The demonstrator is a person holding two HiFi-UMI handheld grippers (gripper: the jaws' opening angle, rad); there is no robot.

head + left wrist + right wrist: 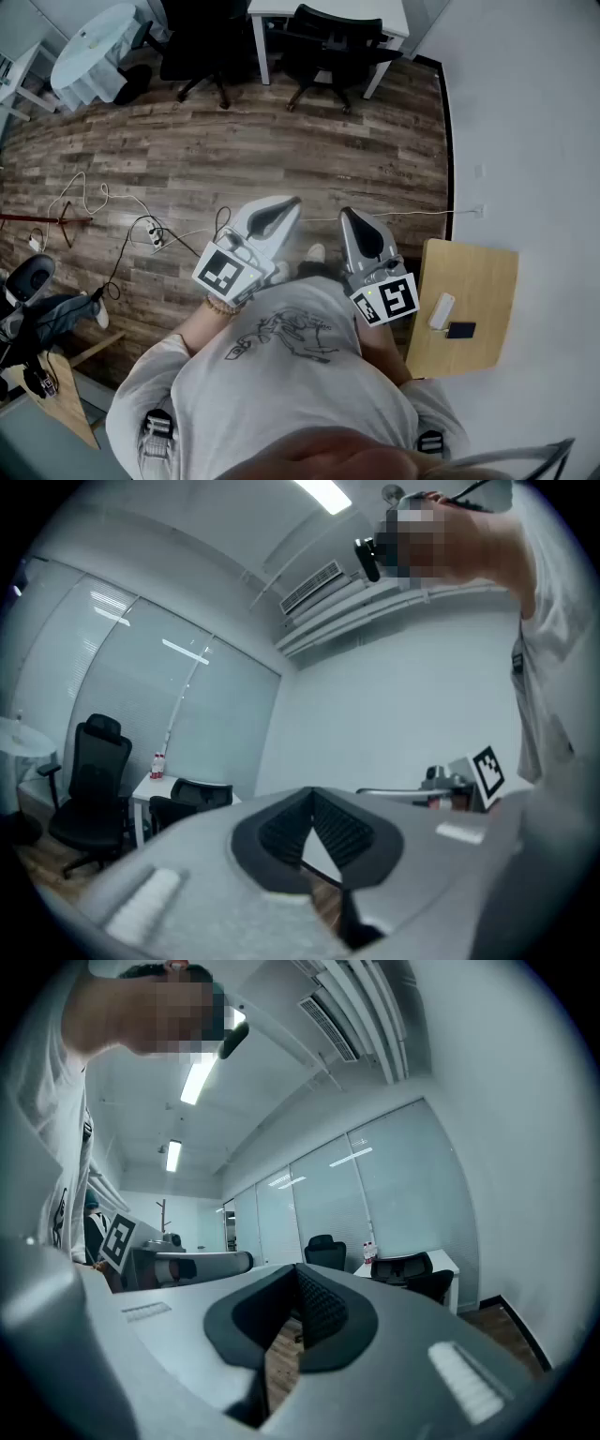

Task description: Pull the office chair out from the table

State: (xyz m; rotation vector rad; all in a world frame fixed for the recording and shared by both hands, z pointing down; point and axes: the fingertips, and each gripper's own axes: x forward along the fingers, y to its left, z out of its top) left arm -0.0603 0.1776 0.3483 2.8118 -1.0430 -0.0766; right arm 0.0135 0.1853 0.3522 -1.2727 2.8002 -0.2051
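Observation:
The black office chair [330, 45] is tucked under the white table [394, 19] at the far end of the room. It also shows in the left gripper view [187, 803] and the right gripper view [414, 1274]. My left gripper [287, 206] and right gripper [346, 217] are held close to my body, side by side and pointing level toward that table, far from the chair. Both are shut with nothing between the pads [281, 834], [319, 1309].
A second black chair [195, 47] stands left of the table, and a round white table [94, 42] is at far left. Cables [141, 230] lie on the wooden floor. A small wooden table [478, 272] with two small devices stands against the right wall.

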